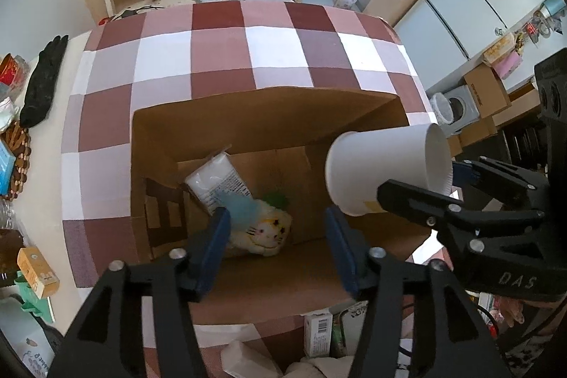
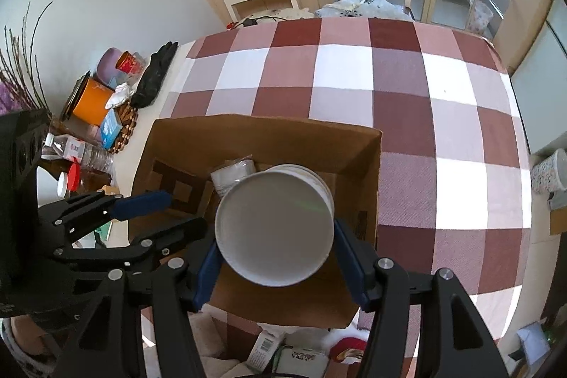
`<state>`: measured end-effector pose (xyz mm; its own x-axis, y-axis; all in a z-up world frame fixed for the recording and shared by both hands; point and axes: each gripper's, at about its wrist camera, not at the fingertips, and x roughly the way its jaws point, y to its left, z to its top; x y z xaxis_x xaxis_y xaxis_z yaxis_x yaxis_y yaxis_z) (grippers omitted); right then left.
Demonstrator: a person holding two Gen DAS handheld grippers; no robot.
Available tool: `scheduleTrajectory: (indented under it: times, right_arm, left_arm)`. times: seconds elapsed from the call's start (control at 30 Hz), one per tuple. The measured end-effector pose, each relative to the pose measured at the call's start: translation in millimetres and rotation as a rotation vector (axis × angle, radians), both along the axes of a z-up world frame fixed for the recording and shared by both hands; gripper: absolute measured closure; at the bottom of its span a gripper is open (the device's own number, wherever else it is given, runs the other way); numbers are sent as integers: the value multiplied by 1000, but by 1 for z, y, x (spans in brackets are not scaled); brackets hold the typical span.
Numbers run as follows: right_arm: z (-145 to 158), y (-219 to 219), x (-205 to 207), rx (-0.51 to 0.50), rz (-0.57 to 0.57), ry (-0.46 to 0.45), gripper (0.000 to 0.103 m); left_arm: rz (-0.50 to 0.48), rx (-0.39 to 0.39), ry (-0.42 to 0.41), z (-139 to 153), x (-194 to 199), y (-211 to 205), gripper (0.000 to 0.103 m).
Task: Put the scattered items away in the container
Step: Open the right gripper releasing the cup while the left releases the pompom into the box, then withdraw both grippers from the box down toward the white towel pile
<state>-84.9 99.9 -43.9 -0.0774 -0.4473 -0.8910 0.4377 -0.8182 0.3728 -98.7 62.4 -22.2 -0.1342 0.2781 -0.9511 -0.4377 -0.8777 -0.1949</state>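
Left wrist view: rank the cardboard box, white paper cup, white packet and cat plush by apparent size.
1. cardboard box
2. white paper cup, though enlarged by nearness to the camera
3. white packet and cat plush: alike, not ranked; both partly hidden.

Plush toy [image 1: 264, 232]: partly hidden behind left gripper's finger [image 1: 212, 247]. Blue item [image 1: 237, 204]: blurred, unidentifiable. Barcoded packet [image 2: 264, 348]: cut by right view's lower edge.
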Motion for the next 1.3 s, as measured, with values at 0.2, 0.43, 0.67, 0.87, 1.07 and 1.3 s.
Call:
scheduleTrajectory:
  times: [0.2,0.43,0.67,0.87,1.07,1.3]
  right_arm:
    - [2,1,1,29,-6,11,40]
    - [9,-2,3,35,5,38,30]
    - [8,1,7,40,-1,27,30]
    - [8,9,14,47,-16,22,30]
    - [10,20,24,48,-30,22,30]
    - [6,38,41,55,-56,6,30]
  left_arm:
    - [17,-13,9,3,2,-5,38]
    - [28,-16,17,7,7,-11,38]
    - [27,-19,18,7,9,-12,38]
    - [24,-29,16,8,18,-15,38]
    - [33,-36,17,10,33,-23,38]
    - [63,-62,1,1,52,-40,38]
